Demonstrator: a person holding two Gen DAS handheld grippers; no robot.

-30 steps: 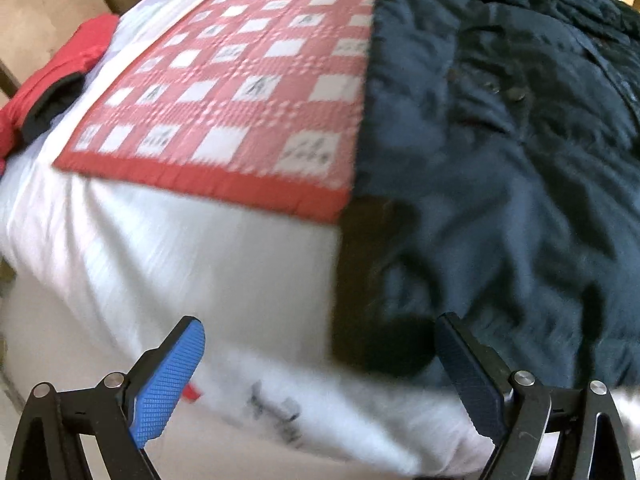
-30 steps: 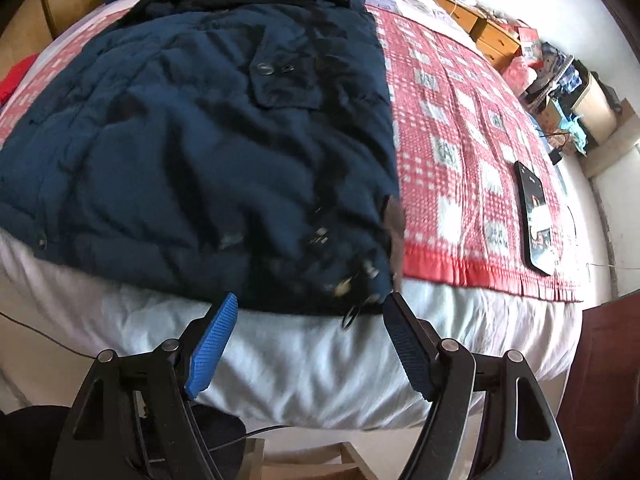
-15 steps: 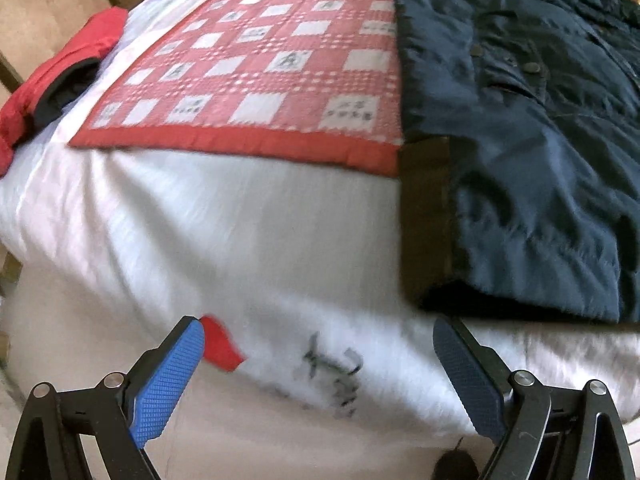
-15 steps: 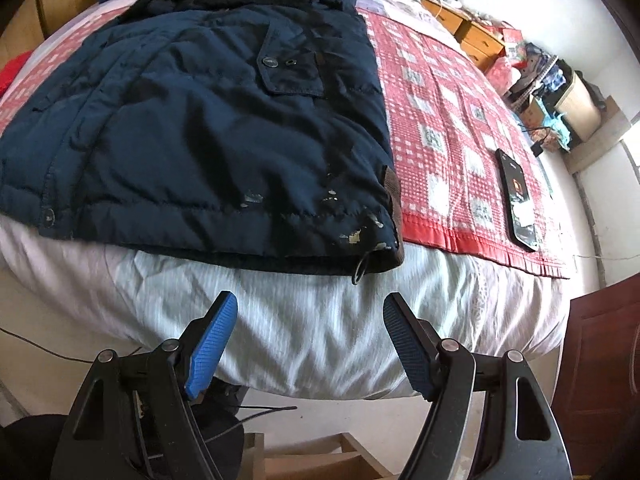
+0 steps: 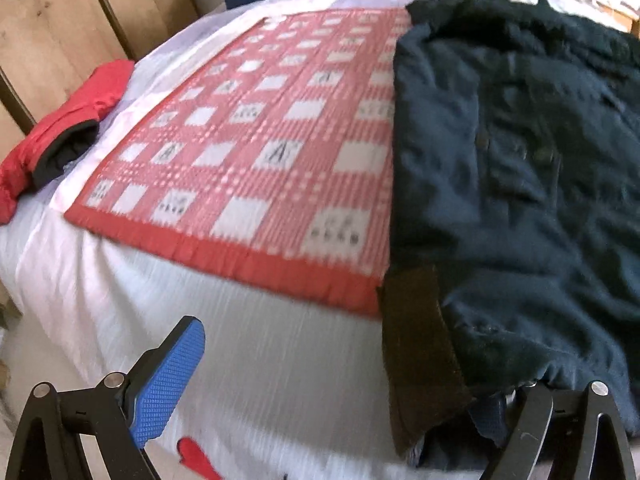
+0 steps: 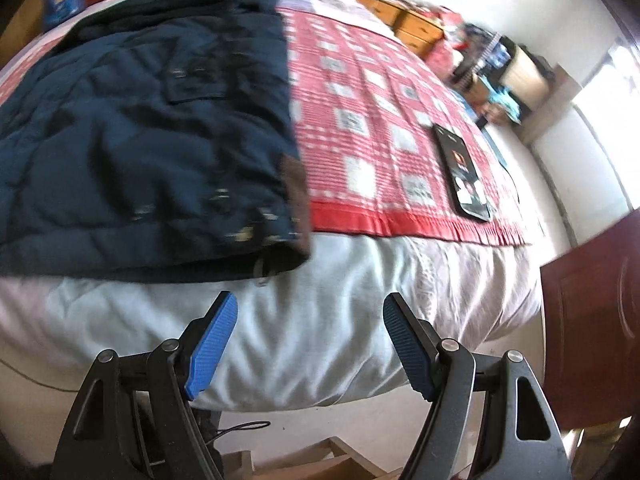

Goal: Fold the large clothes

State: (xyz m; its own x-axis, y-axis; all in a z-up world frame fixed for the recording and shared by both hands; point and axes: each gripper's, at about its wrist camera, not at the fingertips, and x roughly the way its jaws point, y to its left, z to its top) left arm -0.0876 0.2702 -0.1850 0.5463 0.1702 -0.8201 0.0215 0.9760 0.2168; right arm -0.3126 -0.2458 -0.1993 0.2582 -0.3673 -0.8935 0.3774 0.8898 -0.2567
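Jacket point(image 6: 140, 152) hem overhangs blanket point(image 6: 376, 132) edge, seemingly.

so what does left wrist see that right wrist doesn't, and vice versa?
Left wrist only: the red garment at the bed's side, wooden panels, the left gripper open, its right finger under the jacket hem. Right wrist only: the phone on the mat, wooden drawers, a brown door, the right gripper open, short of the jacket. Both: navy jacket, red checked mat, white bedsheet.

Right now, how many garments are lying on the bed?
2 that I can make out. A navy coat is spread across the red checked mat, and a red garment sits bunched at the bed's left edge. Red items near the headboard are too blurred to tell.
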